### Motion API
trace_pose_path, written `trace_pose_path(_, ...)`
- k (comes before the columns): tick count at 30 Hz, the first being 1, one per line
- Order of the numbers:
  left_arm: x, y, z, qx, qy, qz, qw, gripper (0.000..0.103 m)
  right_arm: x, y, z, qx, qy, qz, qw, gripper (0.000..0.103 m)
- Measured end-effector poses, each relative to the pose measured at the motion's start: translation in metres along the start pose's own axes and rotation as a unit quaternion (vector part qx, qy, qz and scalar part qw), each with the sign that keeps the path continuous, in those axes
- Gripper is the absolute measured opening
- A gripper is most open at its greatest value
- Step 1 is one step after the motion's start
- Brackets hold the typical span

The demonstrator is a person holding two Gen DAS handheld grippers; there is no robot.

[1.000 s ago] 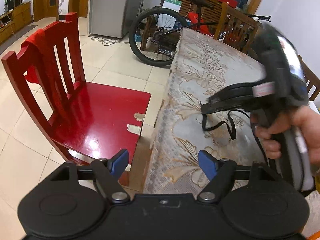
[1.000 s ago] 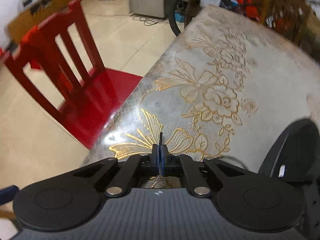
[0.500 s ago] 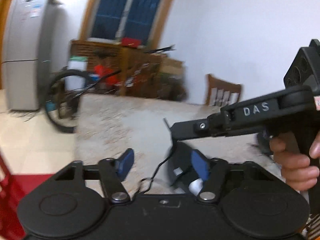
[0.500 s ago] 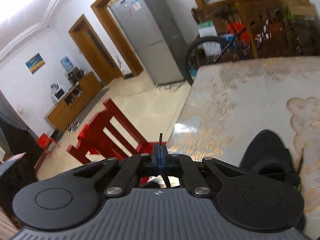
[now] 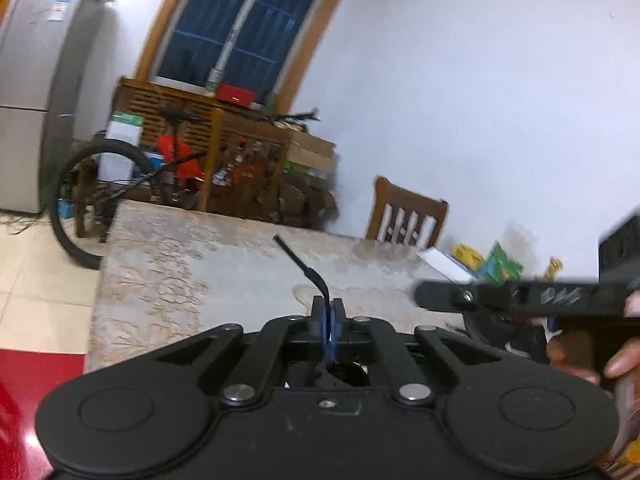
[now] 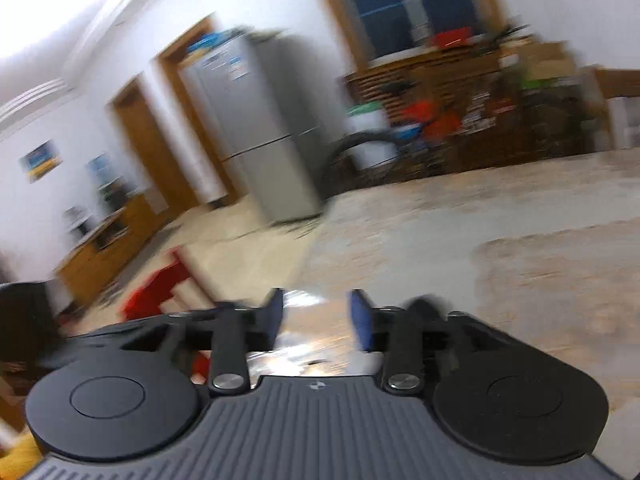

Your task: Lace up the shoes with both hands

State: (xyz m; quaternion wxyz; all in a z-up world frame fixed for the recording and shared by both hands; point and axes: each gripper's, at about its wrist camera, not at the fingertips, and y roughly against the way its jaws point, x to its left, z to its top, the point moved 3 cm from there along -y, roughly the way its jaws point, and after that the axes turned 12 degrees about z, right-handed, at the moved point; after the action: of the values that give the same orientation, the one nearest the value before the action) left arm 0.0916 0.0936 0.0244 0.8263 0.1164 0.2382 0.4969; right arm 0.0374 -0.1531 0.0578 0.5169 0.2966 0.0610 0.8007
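My left gripper [image 5: 329,322] is shut on the black shoelace [image 5: 301,265], whose stiff tip sticks up and away past the blue pads. The black shoe [image 5: 516,338] shows only partly, low at the right, behind the gripper body. The right gripper's arm [image 5: 500,299] crosses the right side of the left wrist view, held by a hand. In the right wrist view my right gripper [image 6: 318,316] is open and empty above the patterned table [image 6: 460,232]; that view is blurred and shows no shoe or lace.
A floral cloth covers the table [image 5: 192,264]. A wooden chair [image 5: 408,216] and snack packets [image 5: 492,264] are at its far right. A bicycle [image 5: 104,184], a fridge [image 5: 36,92] and a wooden shelf stand behind. A red chair [image 6: 160,292] is at the left.
My left gripper has closed on the lace, which the right gripper held before. My right gripper has opened, let go and swung away to the right.
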Motion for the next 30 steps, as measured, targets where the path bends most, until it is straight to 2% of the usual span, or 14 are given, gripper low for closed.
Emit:
trace_pose_path(1, 0.0, 0.003, 0.003, -0.001, 0.001, 0.008, 1.0, 0.002, -0.012, 0.001, -0.001, -0.001, 0.013, -0.03, 0.999, 0.042)
trace_pose_path(3, -0.002, 0.007, 0.008, 0.0, 0.003, 0.02, 0.9998, 0.002, -0.042, -0.009, -0.003, 0.028, 0.033, -0.086, 0.995, 0.042)
trace_pose_path(6, -0.012, 0.007, 0.012, 0.002, -0.004, 0.04, 0.9992, 0.002, -0.105, -0.046, -0.012, 0.09, -0.027, -0.146, 0.985, 0.035)
trace_pose_path(8, -0.021, 0.004, 0.012, 0.006, -0.006, 0.053, 0.9986, 0.002, -0.137, -0.074, -0.022, 0.11, -0.061, -0.153, 0.98, 0.03)
trace_pose_path(11, -0.031, -0.003, 0.012, 0.017, 0.008, 0.062, 0.9979, 0.002, -0.159, -0.117, -0.04, 0.131, -0.047, -0.164, 0.977, 0.03)
trace_pose_path(14, -0.038, -0.007, 0.011, 0.026, 0.014, 0.077, 0.9966, 0.002, -0.157, -0.144, -0.055, 0.154, -0.021, -0.15, 0.976, 0.03)
trace_pose_path(16, -0.041, -0.01, 0.011, 0.031, 0.012, 0.087, 0.9956, 0.002, -0.151, -0.152, -0.062, 0.146, 0.009, -0.153, 0.977, 0.028)
trace_pose_path(17, -0.042, -0.012, 0.011, 0.033, 0.013, 0.091, 0.9952, 0.002, -0.147, -0.155, -0.064, 0.147, 0.032, -0.159, 0.976, 0.008)
trace_pose_path(18, -0.044, -0.014, 0.011, 0.034, 0.014, 0.093, 0.995, 0.002, -0.146, -0.157, -0.063, 0.147, 0.043, -0.161, 0.975, 0.002)
trace_pose_path(20, -0.047, -0.017, 0.013, 0.035, 0.017, 0.093, 0.9949, 0.002, -0.152, -0.157, -0.061, 0.141, 0.033, -0.152, 0.978, 0.001)
trace_pose_path(22, -0.051, -0.018, 0.018, 0.031, 0.013, 0.095, 0.9949, 0.002, -0.162, -0.145, -0.052, 0.109, -0.014, -0.118, 0.987, 0.001)
trace_pose_path(24, -0.054, -0.018, 0.027, 0.022, 0.008, 0.093, 0.9954, 0.002, -0.167, -0.12, -0.032, 0.05, -0.07, -0.066, 0.994, 0.001)
trace_pose_path(27, -0.059, -0.016, 0.047, -0.002, 0.002, 0.088, 0.9961, 0.002, -0.158, -0.079, 0.014, -0.043, -0.109, 0.003, 0.993, 0.001)
trace_pose_path(30, -0.066, -0.009, 0.077, -0.038, -0.013, 0.087, 0.9954, 0.002, -0.136, -0.038, 0.071, -0.131, -0.095, 0.056, 0.985, 0.001)
